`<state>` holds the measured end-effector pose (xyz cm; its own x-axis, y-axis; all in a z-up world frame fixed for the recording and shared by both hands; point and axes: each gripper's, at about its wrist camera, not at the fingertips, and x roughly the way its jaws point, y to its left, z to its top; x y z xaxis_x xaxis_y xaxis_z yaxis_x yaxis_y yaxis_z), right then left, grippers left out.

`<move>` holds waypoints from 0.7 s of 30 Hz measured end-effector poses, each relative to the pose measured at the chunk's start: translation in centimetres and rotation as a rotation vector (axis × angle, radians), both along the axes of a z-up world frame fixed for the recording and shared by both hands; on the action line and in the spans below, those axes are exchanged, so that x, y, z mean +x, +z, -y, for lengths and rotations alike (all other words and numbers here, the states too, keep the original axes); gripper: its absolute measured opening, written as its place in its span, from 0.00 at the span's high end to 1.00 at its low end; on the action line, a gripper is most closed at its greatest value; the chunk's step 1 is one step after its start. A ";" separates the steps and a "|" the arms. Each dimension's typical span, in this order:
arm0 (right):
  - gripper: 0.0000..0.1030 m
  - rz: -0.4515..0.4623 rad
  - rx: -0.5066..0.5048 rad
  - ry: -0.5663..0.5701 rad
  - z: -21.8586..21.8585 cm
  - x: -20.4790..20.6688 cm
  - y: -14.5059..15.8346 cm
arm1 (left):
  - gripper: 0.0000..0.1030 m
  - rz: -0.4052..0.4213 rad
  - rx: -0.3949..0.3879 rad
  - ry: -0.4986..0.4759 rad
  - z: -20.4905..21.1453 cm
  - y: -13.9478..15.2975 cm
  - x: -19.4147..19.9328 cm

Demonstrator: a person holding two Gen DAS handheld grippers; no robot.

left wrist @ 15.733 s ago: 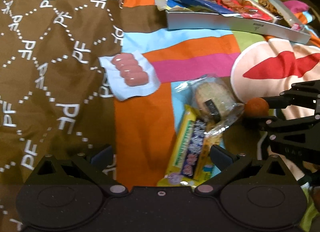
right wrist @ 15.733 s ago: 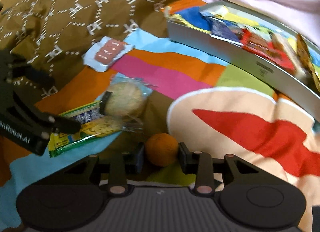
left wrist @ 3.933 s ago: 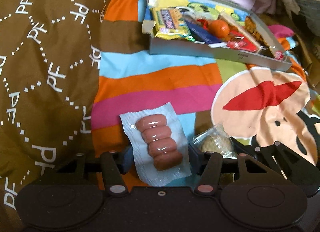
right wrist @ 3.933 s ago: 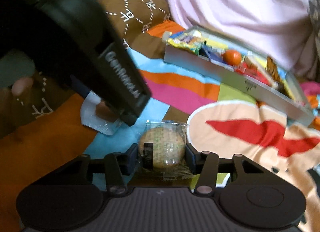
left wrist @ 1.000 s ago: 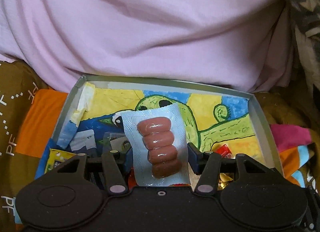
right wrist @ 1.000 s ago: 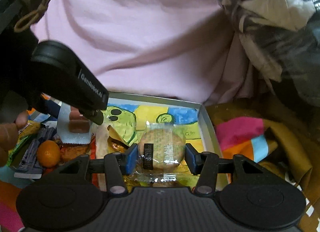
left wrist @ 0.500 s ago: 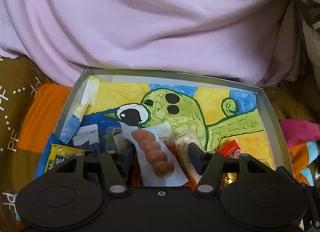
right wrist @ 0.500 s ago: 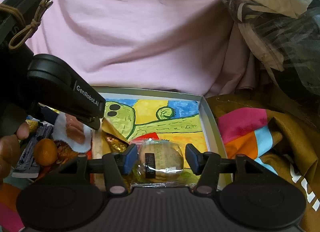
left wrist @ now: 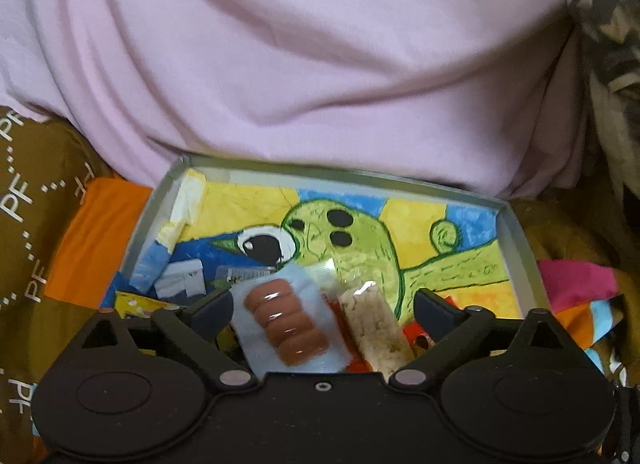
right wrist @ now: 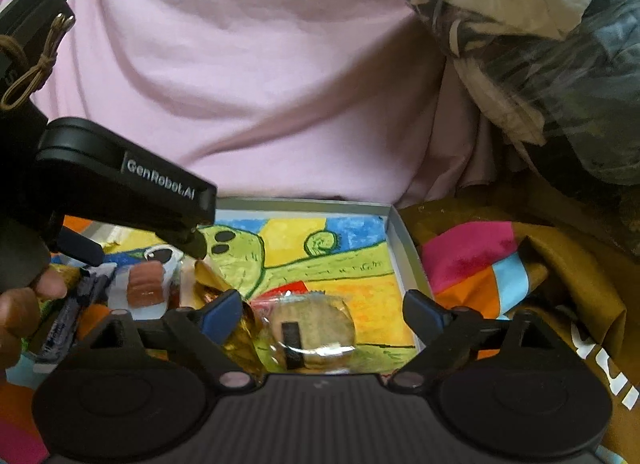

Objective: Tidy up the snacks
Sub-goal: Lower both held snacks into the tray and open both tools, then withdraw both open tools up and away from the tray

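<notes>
The left gripper (left wrist: 323, 306) body covers the near end of the sausage pack (left wrist: 289, 328) and the rice bar (left wrist: 378, 334). The yellow snack bag (left wrist: 138, 303) mostly hides behind it. In the right wrist view, the round cookie (right wrist: 311, 331) is partly covered below, and the hand (right wrist: 18, 304) is cut off.

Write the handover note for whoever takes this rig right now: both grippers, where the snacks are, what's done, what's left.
Left gripper: jaws opening, pads clear of the sausage pack, which lies in the box between them.
Right gripper: jaws opening, pads clear of the wrapped round cookie, which lies in the box's right end.
Also in the box: a pale rice bar beside the sausages, a yellow packet at the left end, a gold wrapper and other wrappers.
Done: sausage pack and cookie both released into the box.
Left: back both grippers out, then check the blanket for loose snacks; it is mostly out of view here.
</notes>
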<state>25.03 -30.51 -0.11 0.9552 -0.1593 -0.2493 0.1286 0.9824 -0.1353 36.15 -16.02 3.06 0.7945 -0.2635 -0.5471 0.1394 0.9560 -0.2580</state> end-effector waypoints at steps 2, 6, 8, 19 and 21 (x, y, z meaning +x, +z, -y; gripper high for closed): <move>0.07 0.018 -0.008 0.008 -0.3 -0.5 0.2 | 0.02 0.016 0.003 0.003 -0.3 0.5 -0.5; 0.04 0.054 -0.017 0.016 -0.9 -1.5 0.6 | 0.01 0.039 0.004 0.014 -1.0 1.3 -1.6; 0.02 0.076 -0.013 0.014 -1.0 -2.2 0.8 | 0.01 0.051 -0.008 0.025 -1.7 1.7 -2.3; 0.00 0.151 0.095 -0.016 -1.0 -6.5 2.2 | 0.01 0.086 -0.008 0.102 -6.1 2.7 -7.8; 0.00 0.157 0.108 -0.014 -1.2 -7.4 2.4 | 0.01 0.096 -0.008 0.119 -7.0 2.8 -9.1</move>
